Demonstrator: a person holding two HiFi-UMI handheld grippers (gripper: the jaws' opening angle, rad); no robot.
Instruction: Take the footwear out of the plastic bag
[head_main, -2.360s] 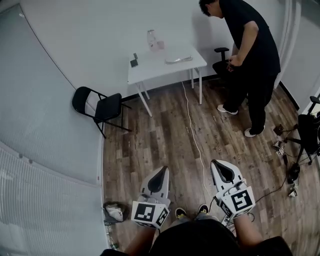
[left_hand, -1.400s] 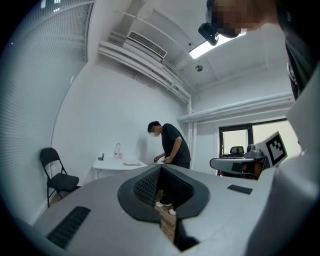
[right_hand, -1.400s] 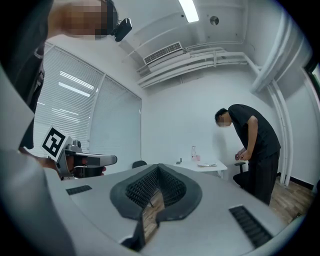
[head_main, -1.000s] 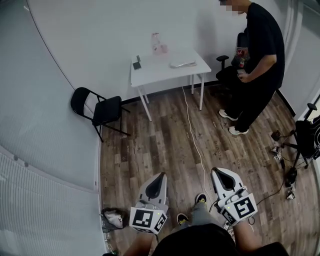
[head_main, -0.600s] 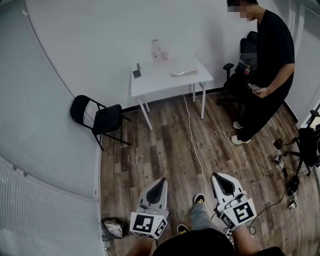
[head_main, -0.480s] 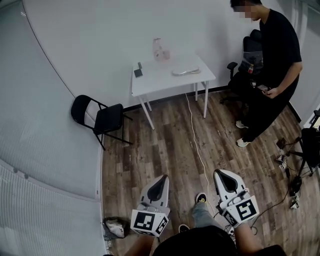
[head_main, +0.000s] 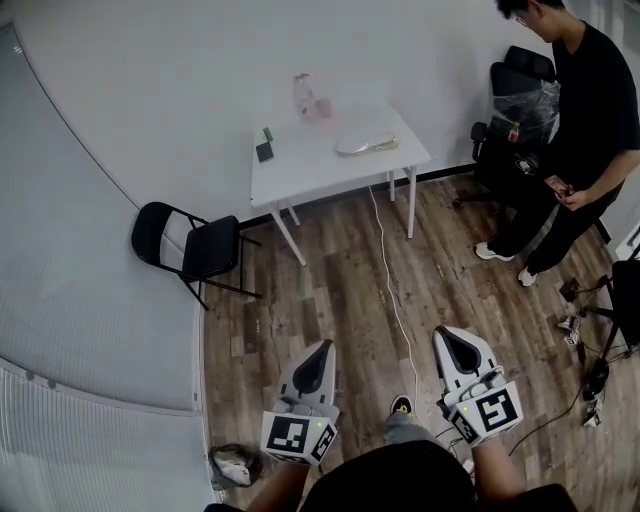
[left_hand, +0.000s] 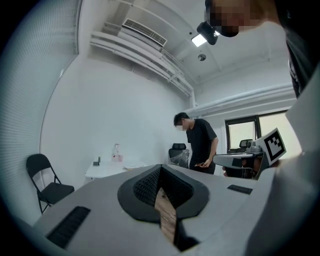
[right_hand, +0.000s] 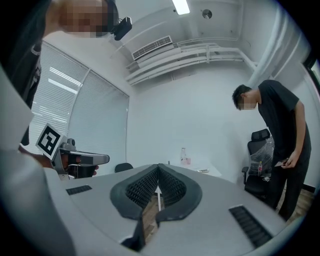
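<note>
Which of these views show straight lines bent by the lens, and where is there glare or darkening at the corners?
Head view: strong wide-angle bending, so the blinds and the wall base curve; the white table stays sharp. Left gripper view: dark rounded corners, and a ceiling lamp burns out white. Right gripper view: the same dark corners, and a ceiling light strip glares at the top edge.

The pale, flat plastic bag (head_main: 365, 145), contents too small to tell, lies far beyond the fingertips of the left gripper (head_main: 321, 348) and right gripper (head_main: 447, 335).

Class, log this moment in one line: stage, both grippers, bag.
stage: pre-grasp | left gripper: shut, empty | right gripper: shut, empty | plastic bag: on white table ahead
</note>
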